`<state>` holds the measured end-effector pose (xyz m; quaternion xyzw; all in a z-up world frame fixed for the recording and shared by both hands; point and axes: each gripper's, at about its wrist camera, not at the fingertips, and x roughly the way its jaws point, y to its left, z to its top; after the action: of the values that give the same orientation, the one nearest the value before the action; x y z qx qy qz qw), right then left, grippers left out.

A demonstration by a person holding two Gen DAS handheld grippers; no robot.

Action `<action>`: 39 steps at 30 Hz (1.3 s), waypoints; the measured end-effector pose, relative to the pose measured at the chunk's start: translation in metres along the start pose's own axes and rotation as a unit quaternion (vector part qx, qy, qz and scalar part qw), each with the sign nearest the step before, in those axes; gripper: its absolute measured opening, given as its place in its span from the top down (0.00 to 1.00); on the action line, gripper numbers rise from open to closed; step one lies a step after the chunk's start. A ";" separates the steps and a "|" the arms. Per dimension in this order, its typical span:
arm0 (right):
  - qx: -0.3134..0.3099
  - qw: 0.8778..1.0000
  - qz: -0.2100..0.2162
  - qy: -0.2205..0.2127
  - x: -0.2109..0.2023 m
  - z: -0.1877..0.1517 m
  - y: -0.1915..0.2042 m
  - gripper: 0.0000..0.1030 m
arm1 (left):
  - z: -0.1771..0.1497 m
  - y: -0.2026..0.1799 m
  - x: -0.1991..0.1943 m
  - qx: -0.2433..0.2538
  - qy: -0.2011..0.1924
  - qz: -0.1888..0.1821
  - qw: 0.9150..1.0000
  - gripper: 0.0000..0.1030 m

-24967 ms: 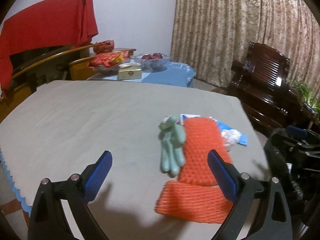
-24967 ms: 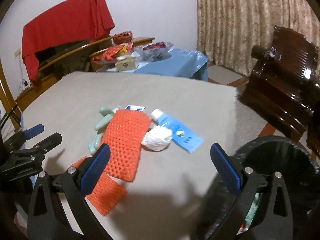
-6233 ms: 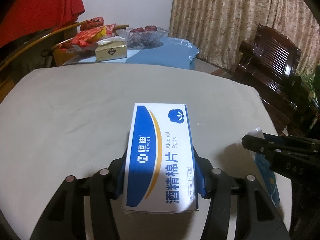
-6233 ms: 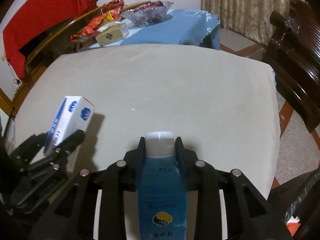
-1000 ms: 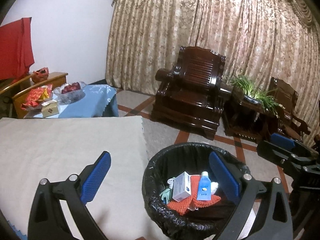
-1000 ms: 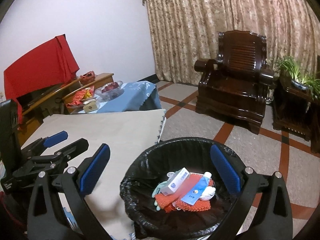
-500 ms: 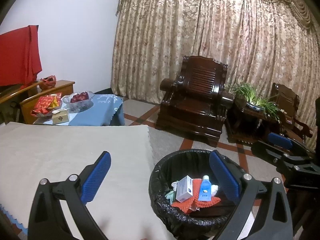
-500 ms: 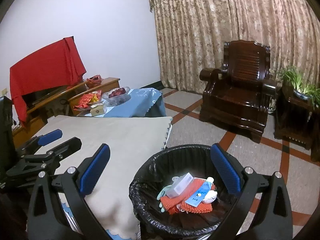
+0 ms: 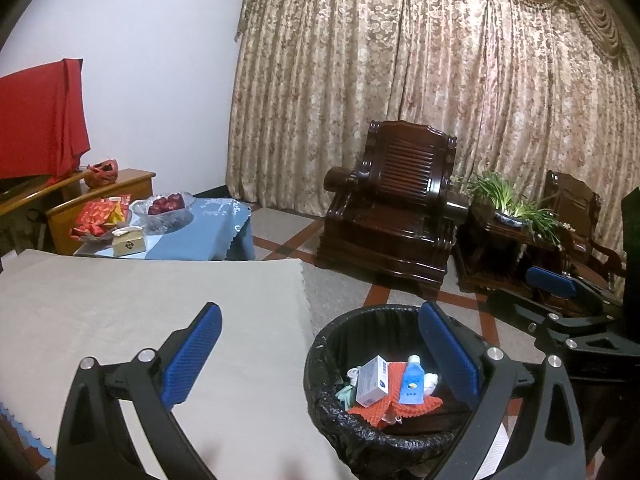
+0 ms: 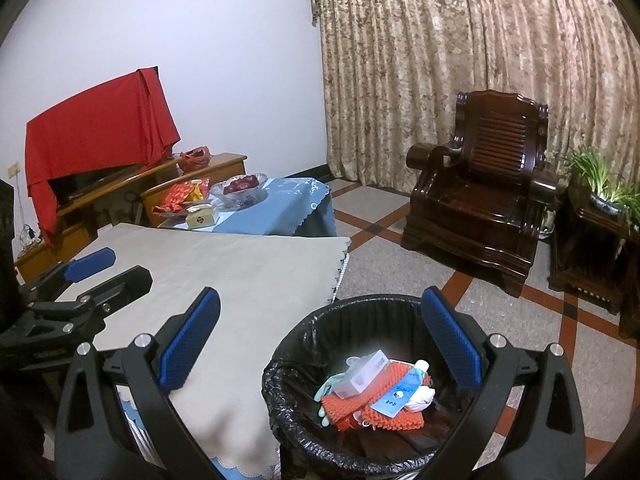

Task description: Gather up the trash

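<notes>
Black-lined round trash bin (image 10: 288, 364) on the floor just beside the beige-covered table (image 10: 240, 272), now holding the white-and-blue box (image 9: 372, 380), blue tube (image 9: 410, 380) (cap pointing away, long axis front-to-back) and orange mesh (image 10: 384, 408). Since a second ago both views have risen. Left gripper (image 9: 320, 356) and right gripper (image 10: 320, 344): spread, empty. Collection appears complete.

Bin (image 10: 288, 364) just right of table (image 10: 240, 276) (box (image 10: 362, 374), tube (image 10: 400, 394) in it), armchair (image 10: 480, 196) behind.
</notes>
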<state>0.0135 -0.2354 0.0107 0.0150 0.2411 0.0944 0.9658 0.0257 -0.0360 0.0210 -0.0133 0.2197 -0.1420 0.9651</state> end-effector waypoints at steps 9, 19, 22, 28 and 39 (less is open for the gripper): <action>0.000 1.000 0.000 0.000 0.000 0.000 0.002 0.05 | 0.000 0.001 0.000 0.000 0.001 0.001 1.000 0.06; 0.000 1.000 0.000 0.000 0.001 -0.001 0.003 0.05 | 0.000 0.003 -0.001 0.002 0.003 0.002 1.000 0.06; 0.000 1.000 0.000 0.000 0.001 -0.001 0.004 0.05 | 0.000 0.002 -0.001 0.001 0.003 0.002 1.000 0.06; 0.000 1.000 0.000 0.000 0.001 -0.001 0.005 0.05 | -0.001 0.002 0.000 0.002 0.004 0.003 1.000 0.06; -0.001 1.000 -0.001 0.000 0.002 -0.001 0.007 0.05 | -0.001 0.005 0.001 0.003 0.006 0.004 1.000 0.06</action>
<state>0.0138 -0.2283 0.0095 0.0142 0.2415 0.0936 0.9658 0.0279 -0.0315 0.0190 -0.0083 0.2253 -0.1393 0.9642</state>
